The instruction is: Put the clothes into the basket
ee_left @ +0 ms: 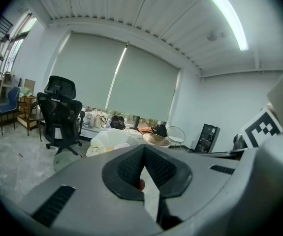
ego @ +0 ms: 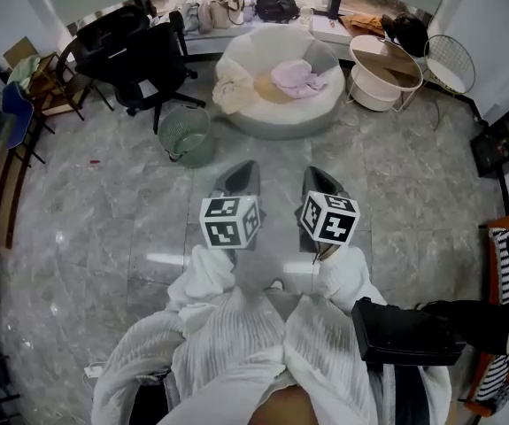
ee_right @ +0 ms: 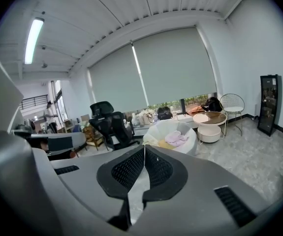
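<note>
While they are held side by side over the grey floor, the left gripper and the right gripper are seen with jaws pressed together, and nothing is pinched in either. Well ahead of them, a pink garment and a cream garment are laid on a round white seat. The green basket is set on the floor just left of that seat, near a black office chair.
</note>
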A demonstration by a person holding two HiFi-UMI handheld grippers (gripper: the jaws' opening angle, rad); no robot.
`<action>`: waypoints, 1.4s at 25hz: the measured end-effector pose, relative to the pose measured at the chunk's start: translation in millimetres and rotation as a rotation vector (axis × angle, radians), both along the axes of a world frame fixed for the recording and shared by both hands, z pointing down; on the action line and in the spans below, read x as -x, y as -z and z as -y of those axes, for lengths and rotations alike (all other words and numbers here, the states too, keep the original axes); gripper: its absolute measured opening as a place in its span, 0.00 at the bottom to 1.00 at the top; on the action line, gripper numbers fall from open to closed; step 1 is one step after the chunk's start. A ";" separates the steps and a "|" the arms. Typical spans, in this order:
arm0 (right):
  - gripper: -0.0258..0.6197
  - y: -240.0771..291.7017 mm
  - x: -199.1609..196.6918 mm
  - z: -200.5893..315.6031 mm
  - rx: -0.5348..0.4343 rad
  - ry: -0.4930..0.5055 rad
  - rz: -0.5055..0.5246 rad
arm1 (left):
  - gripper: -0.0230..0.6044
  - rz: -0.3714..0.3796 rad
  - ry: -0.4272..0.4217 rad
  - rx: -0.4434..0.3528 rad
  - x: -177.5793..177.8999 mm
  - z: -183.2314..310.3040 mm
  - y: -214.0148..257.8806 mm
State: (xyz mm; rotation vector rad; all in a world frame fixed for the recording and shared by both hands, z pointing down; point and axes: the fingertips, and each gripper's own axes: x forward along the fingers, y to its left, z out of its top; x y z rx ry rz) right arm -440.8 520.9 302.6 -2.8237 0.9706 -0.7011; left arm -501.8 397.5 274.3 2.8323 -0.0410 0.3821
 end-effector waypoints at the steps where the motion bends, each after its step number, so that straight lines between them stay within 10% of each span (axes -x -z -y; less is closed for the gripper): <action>1: 0.08 -2.1 -2.5 -2.0 0.001 0.005 0.005 | 0.04 0.001 0.004 0.000 -2.9 -2.2 -0.8; 18: 0.08 -37.1 -52.5 -30.5 0.004 0.020 0.087 | 0.04 0.045 0.046 -0.003 -52.9 -13.9 -17.3; 35: 0.08 -14.2 -206.2 65.7 0.021 0.032 0.046 | 0.04 -0.009 0.054 0.019 -206.9 83.4 1.7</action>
